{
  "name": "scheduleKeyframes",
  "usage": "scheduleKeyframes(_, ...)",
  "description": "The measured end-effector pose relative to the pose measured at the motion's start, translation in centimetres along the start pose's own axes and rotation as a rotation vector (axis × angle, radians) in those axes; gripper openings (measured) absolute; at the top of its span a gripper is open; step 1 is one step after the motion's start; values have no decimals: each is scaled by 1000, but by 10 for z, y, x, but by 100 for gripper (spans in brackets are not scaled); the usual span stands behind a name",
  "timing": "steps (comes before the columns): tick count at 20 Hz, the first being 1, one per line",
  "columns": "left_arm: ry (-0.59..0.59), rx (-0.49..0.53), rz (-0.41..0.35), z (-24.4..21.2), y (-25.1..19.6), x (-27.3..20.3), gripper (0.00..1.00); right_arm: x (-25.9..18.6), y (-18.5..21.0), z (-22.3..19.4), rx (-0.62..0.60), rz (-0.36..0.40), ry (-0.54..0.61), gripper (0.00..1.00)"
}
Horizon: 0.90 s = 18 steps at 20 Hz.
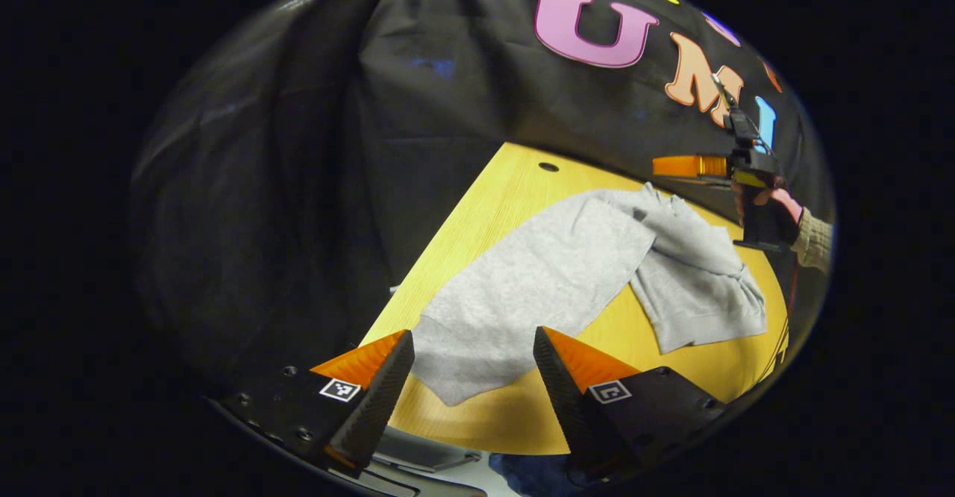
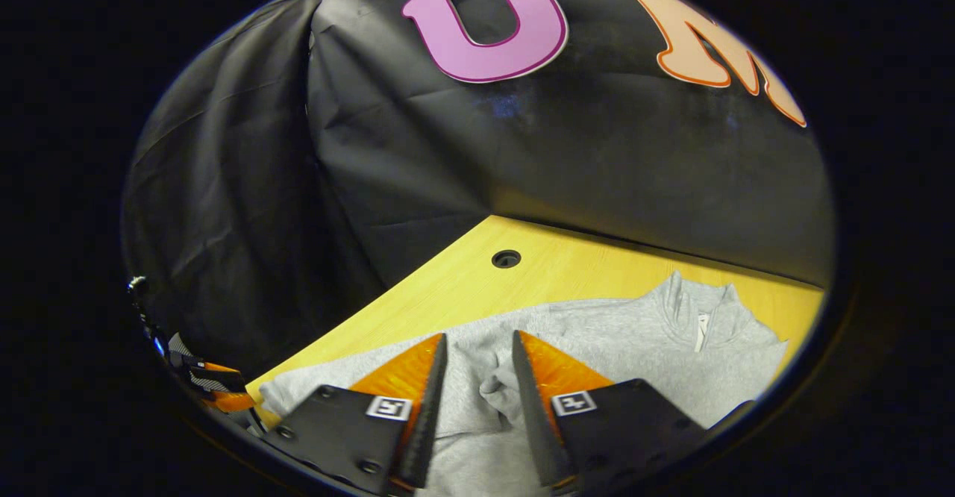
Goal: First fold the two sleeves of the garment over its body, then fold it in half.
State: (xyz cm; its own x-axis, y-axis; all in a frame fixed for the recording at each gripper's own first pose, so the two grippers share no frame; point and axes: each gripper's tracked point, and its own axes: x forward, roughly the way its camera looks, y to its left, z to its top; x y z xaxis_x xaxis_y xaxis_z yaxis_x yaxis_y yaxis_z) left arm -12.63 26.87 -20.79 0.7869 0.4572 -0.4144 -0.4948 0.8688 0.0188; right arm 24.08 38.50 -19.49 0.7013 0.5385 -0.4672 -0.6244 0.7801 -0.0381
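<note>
On the wooden bench [image 1: 477, 221] lay a grey garment [image 1: 537, 280], one sleeve [image 1: 701, 288] seemingly folded across its body; the left tool [image 1: 473, 366] gaped wide above its hem, the right tool [image 2: 477, 385] stood narrowly parted over bunched cloth, likely needing the remaining sleeve next.

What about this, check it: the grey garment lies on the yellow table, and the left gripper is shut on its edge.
Wrong in one point. The left gripper is open, fingers spread apart near the grey garment's edge, as the left gripper view shows. The garment does lie on the yellow table.
</note>
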Motion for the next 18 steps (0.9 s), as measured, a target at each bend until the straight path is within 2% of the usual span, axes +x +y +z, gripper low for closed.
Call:
scheduleKeyframes(2, 27, 23, -1, -9, 3, 9, 94, -2, -2, 1, -22, -7, -1, 94)
scheduleKeyframes(3, 37, 33, -1, -12, 4, 13, 94, -3, -5, 3, -29, -15, -4, 99)
scheduleKeyframes(8, 74, 56, -7, -25, 11, 24, 95, -35, -27, 8, -47, -73, -32, 98)
scheduleKeyframes(9, 79, 70, -2, -28, 13, 24, 95, -44, -32, 9, -44, -81, -37, 95)
scheduleKeyframes(10, 77, 87, -2, -30, 13, 23, 95, -53, -36, 8, -43, -91, -40, 98)
scheduleKeyframes(14, 44, 133, -4, -30, 12, 27, 93, -100, -55, 4, -38, -143, -56, 98)
scheduleKeyframes(16, 26, 154, -14, -29, 11, 26, 89, -125, -62, -2, -31, -170, -62, 98)
scheduleKeyframes(18, 6, 171, -39, -30, -1, 32, 68, -150, -69, -11, -16, -198, -61, 98)
